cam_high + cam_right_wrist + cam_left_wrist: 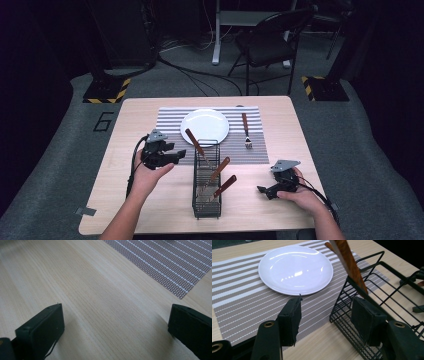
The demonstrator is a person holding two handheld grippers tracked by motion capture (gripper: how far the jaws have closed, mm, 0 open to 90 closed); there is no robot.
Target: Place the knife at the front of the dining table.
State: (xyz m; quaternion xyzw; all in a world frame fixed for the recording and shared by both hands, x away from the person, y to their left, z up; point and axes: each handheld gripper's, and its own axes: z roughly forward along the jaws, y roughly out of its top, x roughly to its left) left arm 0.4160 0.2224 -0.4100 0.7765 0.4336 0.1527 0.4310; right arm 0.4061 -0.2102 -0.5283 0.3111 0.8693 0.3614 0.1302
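Black wire caddy point(206, 181) stands near the table's point(150, 210) front edge, wooden-handled utensils point(219, 170) inside. Left gripper point(176, 155) hovers just beside it, jaws spread, empty; right gripper point(261, 190) likewise spread. Floor marking "6" point(103, 121) lies beyond the left edge.

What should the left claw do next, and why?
Probably ease toward the wooden handle leaning at the near end of the wire basket and close on it. The left claw is open with nothing between its pads, that handle stands just ahead, and one fork already lies on the striped mat beside the plate.
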